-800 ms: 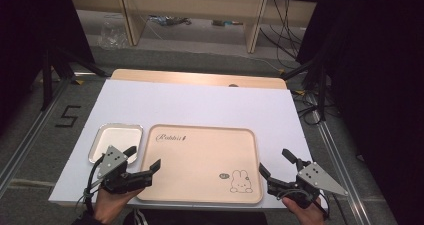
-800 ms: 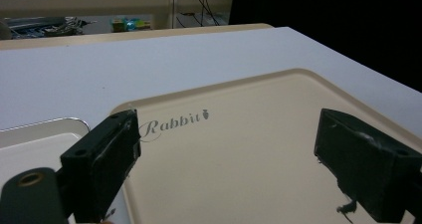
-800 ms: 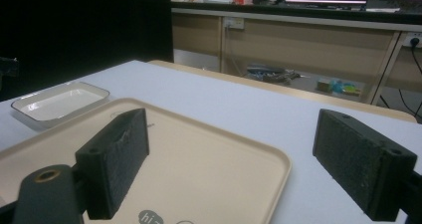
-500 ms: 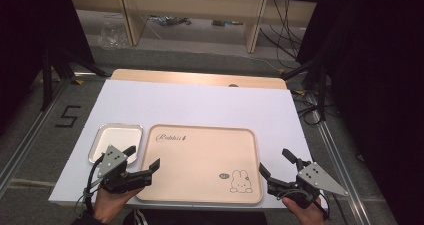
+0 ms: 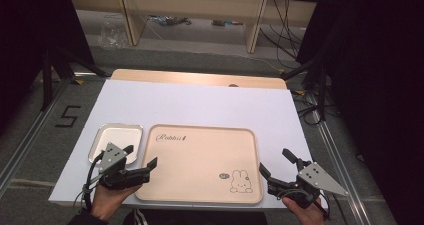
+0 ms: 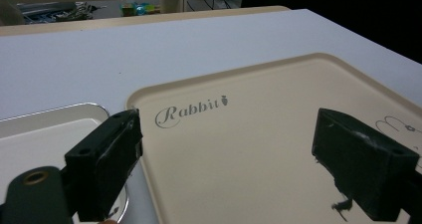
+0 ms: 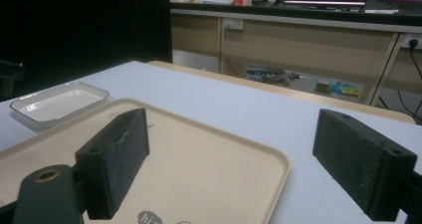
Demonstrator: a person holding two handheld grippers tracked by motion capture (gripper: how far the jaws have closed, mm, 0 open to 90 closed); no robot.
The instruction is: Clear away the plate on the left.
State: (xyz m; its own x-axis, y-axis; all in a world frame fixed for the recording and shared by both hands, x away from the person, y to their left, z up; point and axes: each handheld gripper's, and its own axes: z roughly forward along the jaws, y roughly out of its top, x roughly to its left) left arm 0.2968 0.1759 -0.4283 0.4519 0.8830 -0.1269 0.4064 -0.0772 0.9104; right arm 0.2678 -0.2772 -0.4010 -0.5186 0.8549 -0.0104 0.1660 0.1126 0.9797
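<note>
That beige tray (image 5: 200, 162) lying flat on the white table (image 5: 200, 105) looks light, stiff and slick, so I'd pinch its raised rim; left gripper (image 5: 142, 157) and right gripper (image 5: 276, 162) both gape wide, empty.

Right gripper (image 7: 229, 159) fingers (image 7: 117, 162) apart over beige tray (image 7: 209, 169); small, possibly metal dish (image 7: 59, 102) beyond.

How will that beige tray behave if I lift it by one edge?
The tray looks like thin moulded plastic, so probably light and stiff. Its smooth surface may slip between fingers. Being wide and empty, it would likely tilt when held at one rim.
</note>
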